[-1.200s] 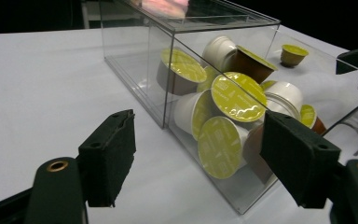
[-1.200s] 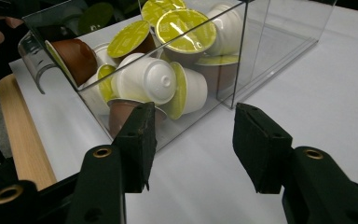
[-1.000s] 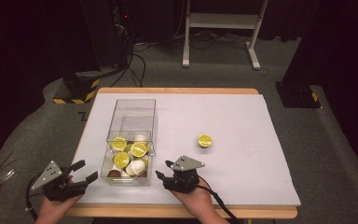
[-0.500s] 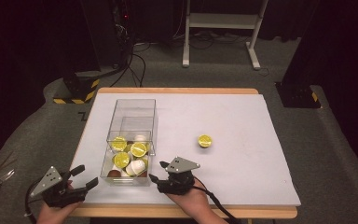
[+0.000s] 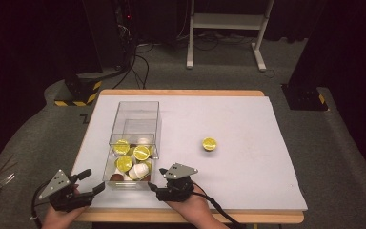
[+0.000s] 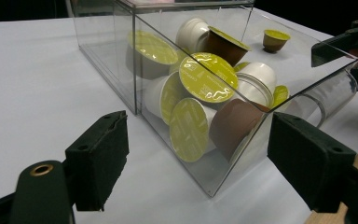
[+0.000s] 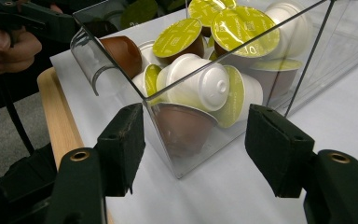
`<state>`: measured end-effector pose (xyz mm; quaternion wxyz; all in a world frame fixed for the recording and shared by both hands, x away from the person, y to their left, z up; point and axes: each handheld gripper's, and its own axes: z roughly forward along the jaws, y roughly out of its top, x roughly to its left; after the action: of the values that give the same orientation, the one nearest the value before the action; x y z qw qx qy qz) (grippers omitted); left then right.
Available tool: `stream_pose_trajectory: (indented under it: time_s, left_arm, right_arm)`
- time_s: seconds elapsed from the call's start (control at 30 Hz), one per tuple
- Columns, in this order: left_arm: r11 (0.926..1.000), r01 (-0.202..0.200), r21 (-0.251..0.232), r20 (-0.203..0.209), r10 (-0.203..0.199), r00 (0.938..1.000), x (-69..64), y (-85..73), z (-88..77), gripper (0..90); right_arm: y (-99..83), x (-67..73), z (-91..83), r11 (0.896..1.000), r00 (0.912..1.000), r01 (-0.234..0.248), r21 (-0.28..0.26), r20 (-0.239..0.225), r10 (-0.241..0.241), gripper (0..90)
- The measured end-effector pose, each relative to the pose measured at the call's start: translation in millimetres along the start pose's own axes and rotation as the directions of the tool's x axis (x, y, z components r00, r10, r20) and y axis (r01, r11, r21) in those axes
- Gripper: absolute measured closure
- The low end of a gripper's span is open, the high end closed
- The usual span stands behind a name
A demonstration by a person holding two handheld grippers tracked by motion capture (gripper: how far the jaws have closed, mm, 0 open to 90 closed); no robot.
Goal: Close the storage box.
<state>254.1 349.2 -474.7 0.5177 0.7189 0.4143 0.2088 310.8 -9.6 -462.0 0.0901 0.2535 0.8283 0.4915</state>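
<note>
Nearest the person, the two grippers flank the near end of the clear plastic box (image 5: 134, 125), which serves as the landmark on the white table cover (image 5: 248, 124). The left gripper (image 5: 89, 182) sits off the box's near left corner, its jaws spread wide and gripping nothing; in the left gripper view that corner stands between the two black pads without touching either. The right gripper (image 5: 156, 183) sits off the box's near right corner. Its jaws have just been opening, and in the right gripper view the corner of the box (image 7: 168, 140) stands in the gap, clear of both pads, so it is released.

Inside the near half of the box lies a heap of coffee capsules (image 5: 132, 160), white and brown cups with yellow-green foil lids, tipped at all angles and leaning against one another and the walls. The far half of the box holds none.

Farther off, well to the right of the box, a lone capsule (image 5: 209, 143) stands lid up on the cover.
</note>
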Motion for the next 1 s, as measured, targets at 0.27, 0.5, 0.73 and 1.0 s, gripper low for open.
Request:
stream_pose_trajectory:
  time_s: [0.27,0.5,0.73,1.0]
  left_arm:
    - [0.9999,-0.010,0.004,-0.002,0.010,1.0000,0.2,0.3,2.2,19.7]
    - [0.9999,-0.010,0.009,-0.002,0.010,0.9999,0.3,0.5,5.6,19.5]
    - [0.9999,-0.005,0.010,-0.010,0.005,0.9999,4.1,2.5,10.0,20.1]
    - [1.0000,0.001,0.006,-0.013,-0.001,0.9999,6.9,5.1,15.1,21.0]
  right_arm:
    - [0.1,-0.3,4.1,1.000,0.9999,0.004,0.006,0.012,-0.004,32.9]
    - [0.2,-0.6,5.6,1.000,0.9998,0.007,0.004,0.020,-0.007,30.2]
    - [1.5,-4.4,8.2,1.000,0.9996,-0.004,-0.003,0.029,0.004,29.7]
    - [4.8,-9.0,8.9,1.000,0.9992,-0.008,-0.015,0.038,0.009,29.3]
